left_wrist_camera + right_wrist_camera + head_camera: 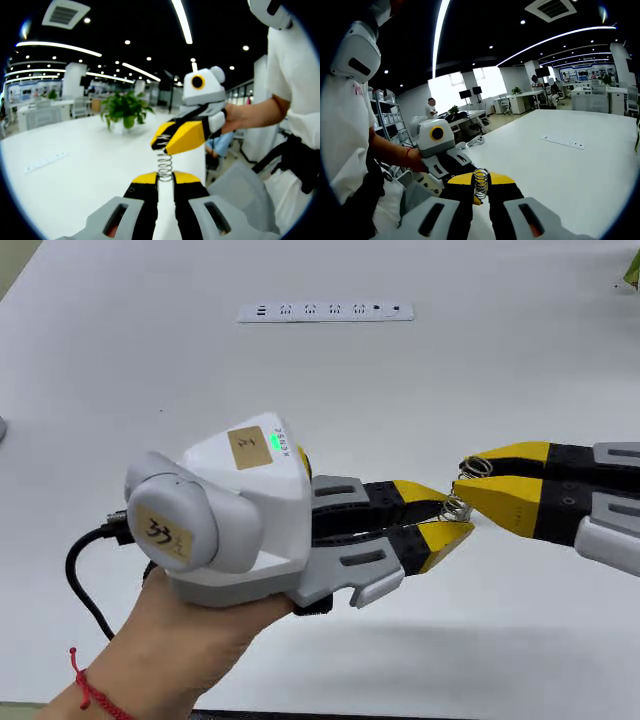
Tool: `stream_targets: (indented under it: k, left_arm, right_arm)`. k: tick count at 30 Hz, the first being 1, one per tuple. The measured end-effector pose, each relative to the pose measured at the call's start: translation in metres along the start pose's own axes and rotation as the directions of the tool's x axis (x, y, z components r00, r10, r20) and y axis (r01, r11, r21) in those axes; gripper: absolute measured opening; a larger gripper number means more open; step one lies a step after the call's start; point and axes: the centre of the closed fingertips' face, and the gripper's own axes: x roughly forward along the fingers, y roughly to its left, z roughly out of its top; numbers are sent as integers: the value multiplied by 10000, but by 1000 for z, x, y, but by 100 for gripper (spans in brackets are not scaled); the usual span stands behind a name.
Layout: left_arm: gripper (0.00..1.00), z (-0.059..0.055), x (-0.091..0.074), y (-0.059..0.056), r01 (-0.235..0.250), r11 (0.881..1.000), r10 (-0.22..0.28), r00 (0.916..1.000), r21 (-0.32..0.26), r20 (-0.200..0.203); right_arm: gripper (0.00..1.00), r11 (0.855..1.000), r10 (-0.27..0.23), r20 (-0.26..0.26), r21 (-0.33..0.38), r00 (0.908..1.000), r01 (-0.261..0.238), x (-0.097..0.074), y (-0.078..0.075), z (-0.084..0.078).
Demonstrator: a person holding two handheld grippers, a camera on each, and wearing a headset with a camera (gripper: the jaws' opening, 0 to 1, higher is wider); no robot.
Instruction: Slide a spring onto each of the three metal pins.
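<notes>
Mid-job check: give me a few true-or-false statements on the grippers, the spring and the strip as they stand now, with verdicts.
1. A spring stands between the left gripper's jaws. True.
2. The right gripper is empty. False: a spring sits between its jaws.
3. The two grippers point tip to tip above the table. True.
4. The strip lies directly under the grippers. False: it lies farther off, across the table.
5. The hand holding the left gripper has a red cord at the wrist. True.
</notes>
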Motion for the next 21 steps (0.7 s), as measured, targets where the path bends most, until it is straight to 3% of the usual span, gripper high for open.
stream_targets:
  k: [9, 12, 14, 17, 19, 21]
  left_arm:
    - [10, 0, -1, -2, 72, 10000, -72, 10000, -49, 58]
    - [10, 0, 0, -3, 118, 9999, -118, 9999, 4, 26]
    - [10, 0, 0, -4, 169, 9998, -169, 9999, 42, -20]
    - [10, -1, 0, -6, 232, 9997, -231, 9997, 95, -60]
    - [10, -1, 1, -7, 263, 9995, -262, 9996, 158, -87]
    - [10, -1, 1, -8, 296, 9994, -294, 9995, 187, -98]
  right_arm:
    - [17, 9999, 170, -257, -9, 9995, -171, 0, 1, -2]
    - [19, 9987, 354, -703, -339, 9969, -378, -3, 2, -5]
    - [21, 9941, 539, -1326, -864, 9897, -657, -7, 1, -8]
    - [23, 9808, 860, -2200, -1526, 9717, -1213, -12, 1, -6]
    - [23, 9671, 1066, -2893, -1922, 9513, -1668, -16, -1, -5]
    - [24, 9445, 1282, -3693, -2376, 9204, -2269, -19, -2, -5]
